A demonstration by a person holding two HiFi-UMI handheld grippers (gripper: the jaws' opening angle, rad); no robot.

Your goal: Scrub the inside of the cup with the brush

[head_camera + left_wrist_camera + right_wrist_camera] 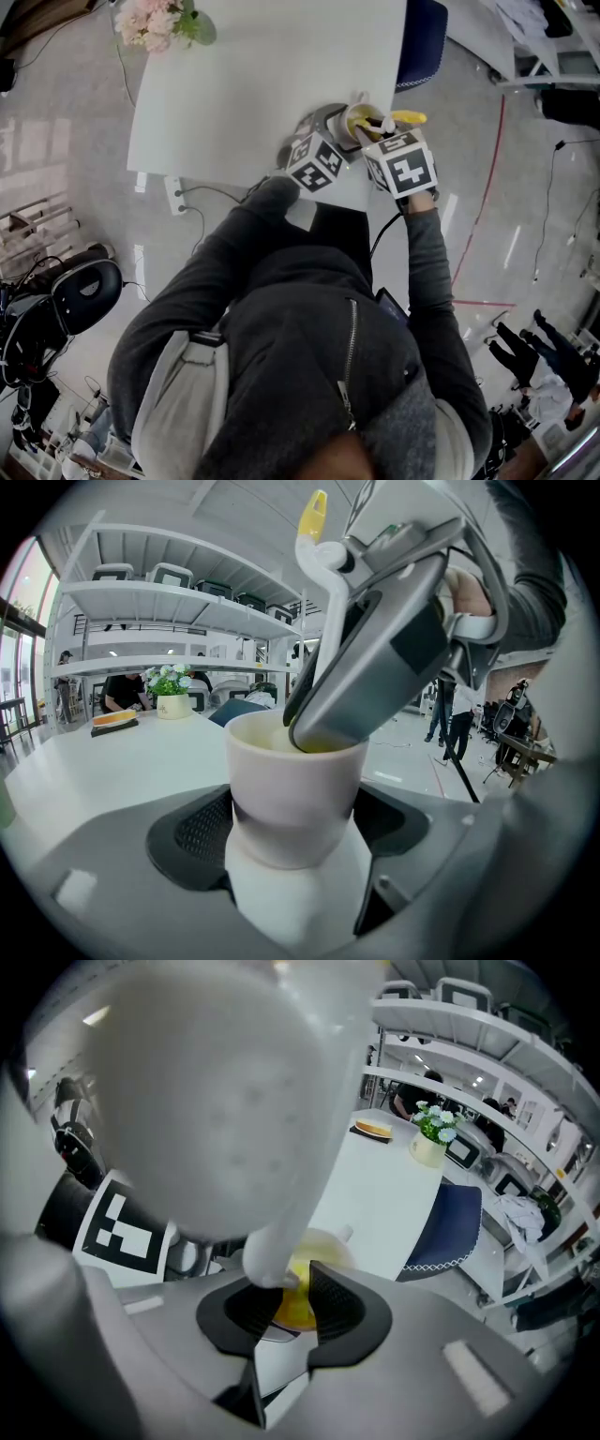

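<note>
— Where's the cup [295,761]?
— At the table's [253,84] near edge, gripped upright in my left gripper [298,829] so that it can't spin.
— And the brush [267,1255]?
— My right gripper [281,1305] has its jaws clenched on the white handle. The yellow head points down inside the cup, reaching the wall.

Left arm [211,267] and right arm [427,272] reach toward 12 o'clock. Left gripper [330,131] clamps cup [295,789]; right gripper [373,136] pinches brush [267,1260].
</note>
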